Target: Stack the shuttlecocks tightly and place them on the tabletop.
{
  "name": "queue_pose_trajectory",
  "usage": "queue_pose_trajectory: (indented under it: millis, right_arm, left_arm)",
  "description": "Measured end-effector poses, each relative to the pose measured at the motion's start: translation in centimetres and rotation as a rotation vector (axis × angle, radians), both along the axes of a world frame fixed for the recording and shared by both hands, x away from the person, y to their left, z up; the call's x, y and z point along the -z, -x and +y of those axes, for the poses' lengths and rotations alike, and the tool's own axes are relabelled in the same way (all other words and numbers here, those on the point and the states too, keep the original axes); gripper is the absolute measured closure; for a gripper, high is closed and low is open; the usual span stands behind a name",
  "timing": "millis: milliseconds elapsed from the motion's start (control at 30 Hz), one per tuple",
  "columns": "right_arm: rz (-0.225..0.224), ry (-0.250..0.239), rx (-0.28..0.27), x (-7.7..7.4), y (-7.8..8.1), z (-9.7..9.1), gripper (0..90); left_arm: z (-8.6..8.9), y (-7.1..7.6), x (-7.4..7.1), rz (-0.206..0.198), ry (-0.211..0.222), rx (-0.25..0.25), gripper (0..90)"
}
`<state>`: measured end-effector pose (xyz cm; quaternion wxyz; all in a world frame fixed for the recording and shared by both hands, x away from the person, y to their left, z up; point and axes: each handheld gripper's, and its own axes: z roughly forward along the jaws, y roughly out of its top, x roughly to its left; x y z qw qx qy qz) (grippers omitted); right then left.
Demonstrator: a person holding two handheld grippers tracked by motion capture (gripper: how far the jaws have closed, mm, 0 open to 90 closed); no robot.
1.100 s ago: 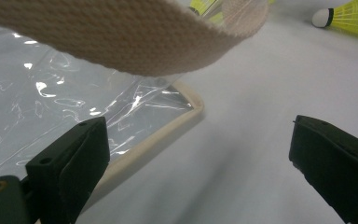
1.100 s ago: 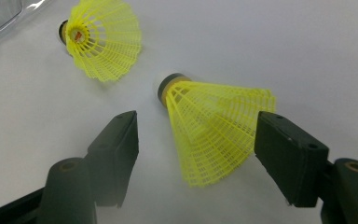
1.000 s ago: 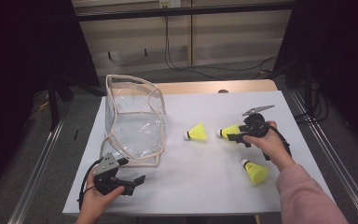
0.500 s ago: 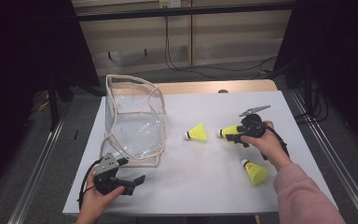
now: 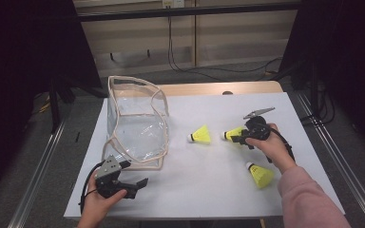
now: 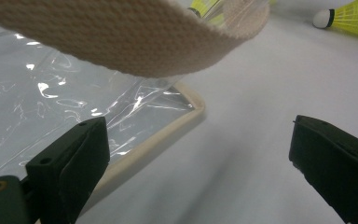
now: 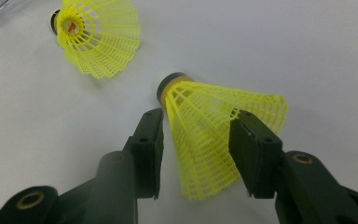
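Right gripper [image 7: 196, 154] first: its two black jaws stand either side of a yellow shuttlecock's [image 7: 214, 135] mesh skirt, close in, though whether they're squeezing it yet I can't tell. That shuttlecock lies on its side on the white table [image 5: 209, 190], cork end pointing away from the fingers toward the clear bag [image 5: 135, 126], long axis running along the jaws. A second shuttlecock [image 5: 200, 135] lies just beyond it, between gripper and bag; a third [image 5: 260, 175] sits nearer the table's right front corner, beside the right hand [image 5: 273, 149]. Over at the left front corner, the left gripper [image 5: 138, 185] hangs wide open, holding nothing, its jaws aimed at the bag's beige-trimmed bottom edge. The right hand is plainly the nearer to every shuttlecock.
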<state>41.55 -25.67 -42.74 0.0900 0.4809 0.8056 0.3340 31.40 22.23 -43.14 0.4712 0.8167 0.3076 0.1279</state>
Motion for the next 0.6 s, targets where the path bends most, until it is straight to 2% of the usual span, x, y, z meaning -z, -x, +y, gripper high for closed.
queue_pose_trajectory:
  millis: [167,300,433,600]
  right_arm:
    - [-0.005,0.000,-0.004,0.03,-0.05,0.01,61.0]
    - [0.008,-0.003,-0.008,0.11,-0.05,0.12,63.9]
    - [-0.001,0.001,-0.008,0.11,-0.08,0.20,64.8]
    - [-0.003,-0.009,-0.013,0.06,-0.06,0.16,68.8]
  left_arm:
    - [0.02,-0.01,-0.02,-0.002,0.002,-0.003,5.0]
    - [0.03,0.00,-0.04,-0.004,0.000,-0.002,5.0]
    - [0.00,0.01,0.02,0.006,0.002,-0.002,5.0]
    - [0.04,-0.01,-0.01,-0.002,-0.002,-0.002,5.0]
